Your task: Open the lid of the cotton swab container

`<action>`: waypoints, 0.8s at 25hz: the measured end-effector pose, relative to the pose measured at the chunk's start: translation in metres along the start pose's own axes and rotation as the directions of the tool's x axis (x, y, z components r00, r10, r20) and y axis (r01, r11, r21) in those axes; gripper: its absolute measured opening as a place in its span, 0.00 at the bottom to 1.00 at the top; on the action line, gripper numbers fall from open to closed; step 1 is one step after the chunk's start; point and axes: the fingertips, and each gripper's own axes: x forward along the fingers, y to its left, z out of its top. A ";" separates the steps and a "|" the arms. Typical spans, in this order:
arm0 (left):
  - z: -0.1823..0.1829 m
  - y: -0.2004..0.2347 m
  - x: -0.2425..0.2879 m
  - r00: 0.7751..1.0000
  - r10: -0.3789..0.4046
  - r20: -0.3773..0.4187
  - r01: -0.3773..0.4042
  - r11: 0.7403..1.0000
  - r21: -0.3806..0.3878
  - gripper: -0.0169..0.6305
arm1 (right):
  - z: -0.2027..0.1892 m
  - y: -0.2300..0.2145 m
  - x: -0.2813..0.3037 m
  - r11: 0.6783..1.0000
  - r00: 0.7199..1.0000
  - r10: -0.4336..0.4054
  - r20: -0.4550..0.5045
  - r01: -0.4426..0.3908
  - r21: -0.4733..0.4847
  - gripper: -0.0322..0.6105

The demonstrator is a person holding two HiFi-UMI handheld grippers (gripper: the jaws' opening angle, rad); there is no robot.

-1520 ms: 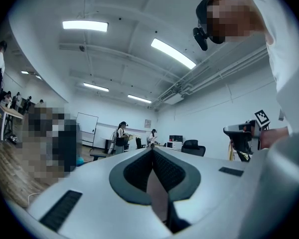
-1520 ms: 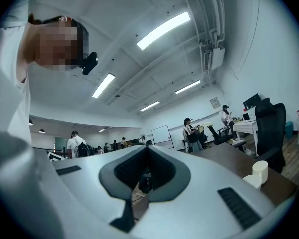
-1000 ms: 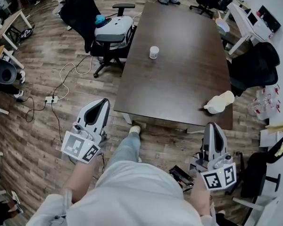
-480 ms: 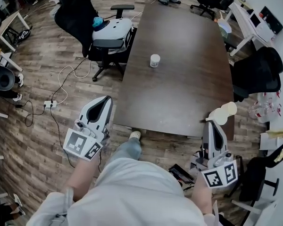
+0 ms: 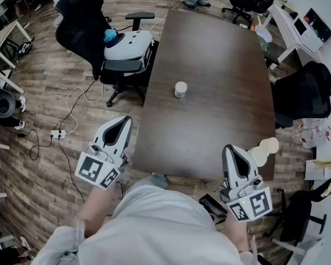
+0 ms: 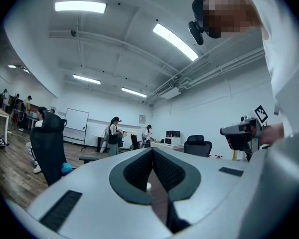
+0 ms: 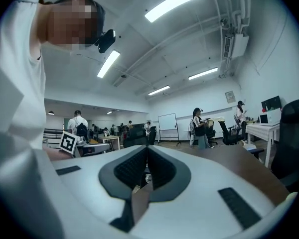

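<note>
Though nowhere near the work yet, entered here with hazards.

Table [image 5: 220, 109]: dark, long, mostly bare. Lies just ahead of both grippers. Hazard: striking a gripper body on the near edge during a level reach forward.

Office chair [image 5: 124, 65]: pushed against the table's left side, with a white device on the seat. Hazard: catching the left arm if approaching the container from that side.

Left gripper [image 5: 123, 121]: clenched, jaws together, nothing between them. Hangs off the table's near left corner, well apart from the container. Hazard: arriving closed and shoving the container along instead of straddling it.

Right gripper [image 5: 230, 150]: likewise closed and empty. Sits over the near right edge, just beside the cream object. Hazard: brushing that object on the way in.

Cream object [image 5: 263, 149]: rounded, kind unclear, at the table's near right corner. Hazard: getting knocked to the floor by the right gripper.

Cotton swab container [image 5: 180, 89]: small, white, round, upright, lid on. Stands alone at mid-table, toward the left edge. Probably light. Hazards: sliding or tipping if pulling the lid without pinning the body; crushing under a hard squeeze; spilling swabs if toppled once open.
</note>
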 end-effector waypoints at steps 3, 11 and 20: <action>0.012 0.017 0.027 0.999 -0.034 0.011 0.033 0.998 0.044 0.05 | -0.002 -0.012 0.025 1.000 1.000 0.004 -0.011 -0.004 0.009 0.08; 0.011 0.059 0.070 0.999 -0.040 0.015 0.039 0.998 0.043 0.05 | -0.014 -0.041 0.074 0.998 0.999 -0.026 -0.029 0.027 0.048 0.08; -0.005 0.062 0.081 1.000 -0.021 -0.017 0.021 1.000 0.010 0.05 | -0.024 -0.066 0.091 0.997 0.998 -0.023 -0.063 0.028 0.074 0.08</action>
